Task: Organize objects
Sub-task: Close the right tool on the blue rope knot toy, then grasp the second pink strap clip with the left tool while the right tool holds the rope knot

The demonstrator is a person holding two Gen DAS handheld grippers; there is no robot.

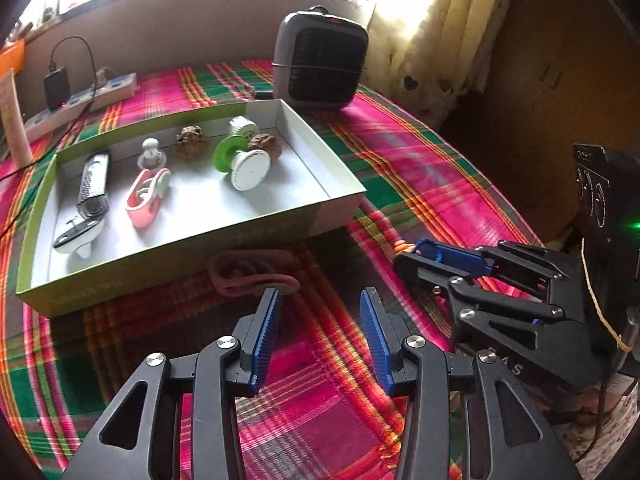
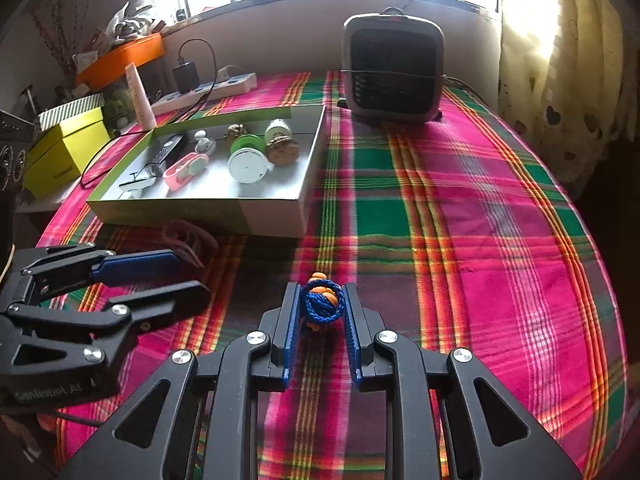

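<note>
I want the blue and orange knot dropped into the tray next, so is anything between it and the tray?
The right hand-held gripper holds the knot. Toward the tray, the cloth is bare; only the tray's near wall must be cleared. The pink strap and left hand-held gripper lie left of that path.

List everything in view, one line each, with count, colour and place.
Tray: one, green outside and white inside, on the plaid cloth.
Pink clip in tray: one, pink and white, middle of the tray.
Spools: two, green and white, right part of the tray.
Pink clip on cloth: one, dull pink, just outside the tray's near wall.
Heater: one, grey, back of the cloth.
Power strip: one, white, back left.
Rope ball: one, blue and orange, between the right gripper's pads.
Left gripper: open, empty.
Right gripper: shut on the ball.
</note>
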